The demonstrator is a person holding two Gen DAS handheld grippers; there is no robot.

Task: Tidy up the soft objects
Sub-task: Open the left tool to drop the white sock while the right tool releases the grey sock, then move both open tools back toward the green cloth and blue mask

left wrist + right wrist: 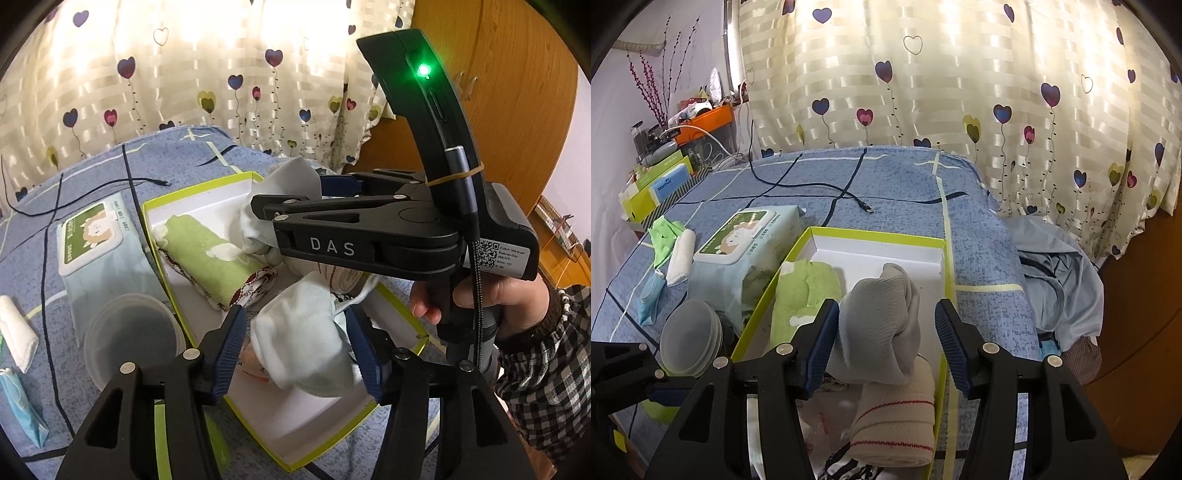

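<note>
grey rolled sock (882, 317) between parted right claw (884, 339) pads; person's hand (476, 295) only in left view

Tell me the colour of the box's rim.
Yellow-green, with a white inside; the box shows best in the right wrist view.

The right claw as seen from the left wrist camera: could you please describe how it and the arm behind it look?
The right claw is matte black with ribbed dark blue pads and silver pivot screws. White letters "DAS" mark one arm, and a QR-code sticker sits on its body. A curved black stalk carries a green light; a braided grey cable is held to it by a rubber band. The sleeve is black-and-white checked.
</note>
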